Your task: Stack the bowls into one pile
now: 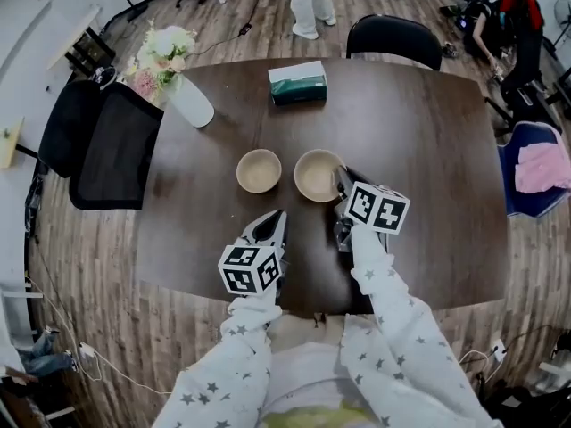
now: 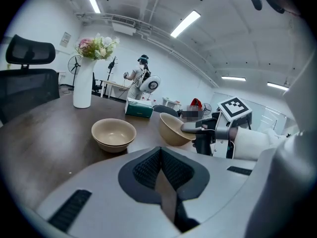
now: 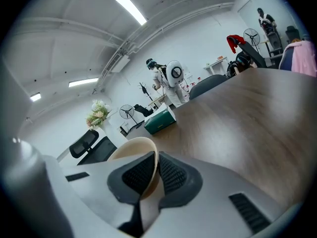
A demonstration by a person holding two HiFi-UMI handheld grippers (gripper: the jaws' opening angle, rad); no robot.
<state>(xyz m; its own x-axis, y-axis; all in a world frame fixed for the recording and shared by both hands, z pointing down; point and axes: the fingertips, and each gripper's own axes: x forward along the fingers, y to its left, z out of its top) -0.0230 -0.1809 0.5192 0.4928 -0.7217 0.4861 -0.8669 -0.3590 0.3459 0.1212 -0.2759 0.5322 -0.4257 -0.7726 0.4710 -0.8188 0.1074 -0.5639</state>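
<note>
Two beige bowls are on the dark table [image 1: 428,150]. The left bowl [image 1: 259,169] [image 2: 114,133] rests upright on the table by itself. My right gripper [image 1: 341,184] [image 3: 156,158] is shut on the near right rim of the right bowl [image 1: 317,175] [image 3: 130,150]. In the left gripper view that bowl [image 2: 173,129] is tilted, its open side toward the left bowl, just to that bowl's right. My left gripper [image 1: 277,218] [image 2: 160,155] is shut with nothing between its jaws. It is near the front edge, short of the left bowl.
A green tissue box [image 1: 298,83] lies at the far middle of the table. A white vase with flowers [image 1: 183,92] stands at the far left. Black chairs [image 1: 111,145] flank the left side, and another chair [image 1: 393,36] is at the far edge. A person [image 1: 310,3] stands beyond.
</note>
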